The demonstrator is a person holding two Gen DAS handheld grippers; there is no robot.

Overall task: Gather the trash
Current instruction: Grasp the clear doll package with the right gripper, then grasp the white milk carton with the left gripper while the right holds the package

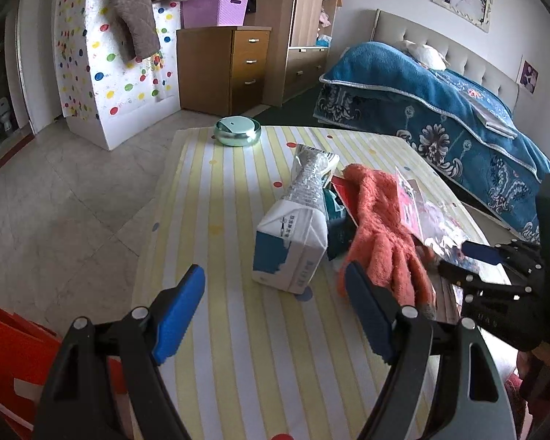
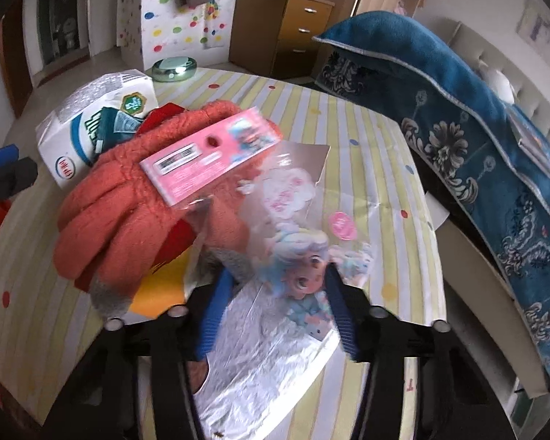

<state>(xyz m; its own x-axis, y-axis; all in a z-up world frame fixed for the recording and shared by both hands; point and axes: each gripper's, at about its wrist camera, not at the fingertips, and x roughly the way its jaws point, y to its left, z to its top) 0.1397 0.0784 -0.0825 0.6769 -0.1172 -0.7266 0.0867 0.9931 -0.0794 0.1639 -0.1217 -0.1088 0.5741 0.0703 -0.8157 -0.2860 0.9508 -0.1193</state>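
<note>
- A crushed white-and-blue milk carton (image 1: 293,245) lies on its side on the striped table, its silver torn top pointing toward the far edge.
- A clear plastic toy wrapper (image 2: 304,256) with a pink header card and a cartoon girl rests partly over an orange knit glove.
- A dark teal packet (image 1: 335,216) sits wedged between carton and glove.
- Red-and-yellow packaging (image 2: 165,275) lies under the glove.

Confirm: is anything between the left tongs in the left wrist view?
No. The left tongs stand open over bare striped tablecloth, short of the milk carton.
</note>
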